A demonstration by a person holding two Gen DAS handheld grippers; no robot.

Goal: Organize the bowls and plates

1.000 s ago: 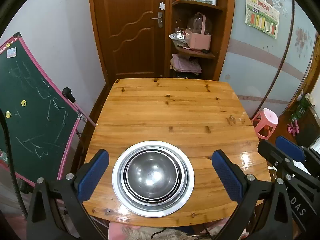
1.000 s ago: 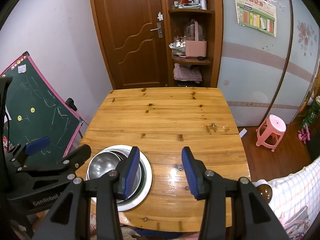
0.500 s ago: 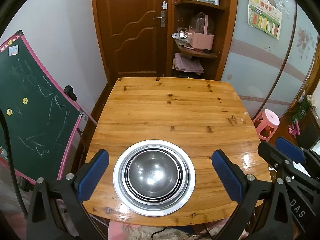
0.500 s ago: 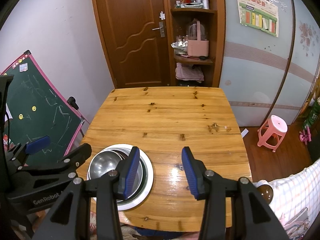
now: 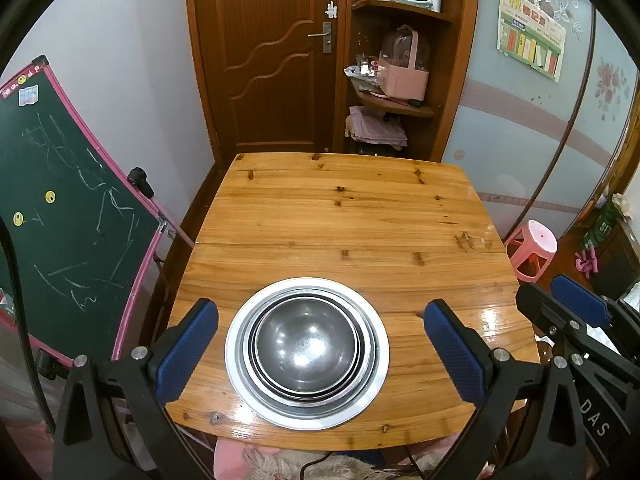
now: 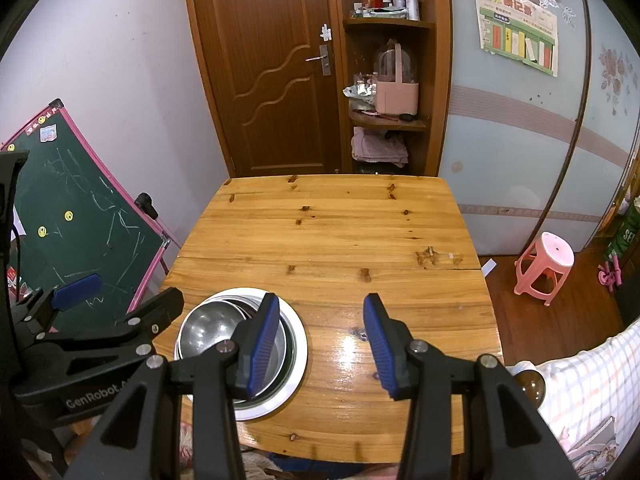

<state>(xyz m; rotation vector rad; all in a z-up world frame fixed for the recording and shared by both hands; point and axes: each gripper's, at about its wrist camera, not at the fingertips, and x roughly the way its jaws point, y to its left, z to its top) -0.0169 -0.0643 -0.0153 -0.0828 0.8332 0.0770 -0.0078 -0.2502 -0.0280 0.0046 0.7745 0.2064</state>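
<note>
- Since the earlier frames little has moved; both wrist views have drifted slightly, so the nested stack (image 5: 307, 354) sits a touch higher in the left view and the door beyond shows a little more; the stack itself has not shifted on the desk (image 5: 344, 220).
- Meaning for the task, as a judgement: the steel bowls (image 5: 306, 346) are already nested inside the white-rimmed plate (image 5: 240, 376); the organizing looks complete or nearly so, with both tools hovering rather than working.
- Left gripper (image 5: 320, 344): jaws wide apart, one blue pad on either side of the stack, above the near part of the desk; they hold nothing; whether the pads hang above the stack or level with it cannot be told.
- Right gripper (image 6: 322, 344): jaws apart, less widely; empty; its left pad overlaps the plate rim (image 6: 298, 354) in the picture, yet contact cannot be confirmed; the right pad is over bare desk (image 6: 332, 236).
- Location of the stack: near edge of the desk, left of centre in the right view; the rest of the desk carries no dishes.
</note>
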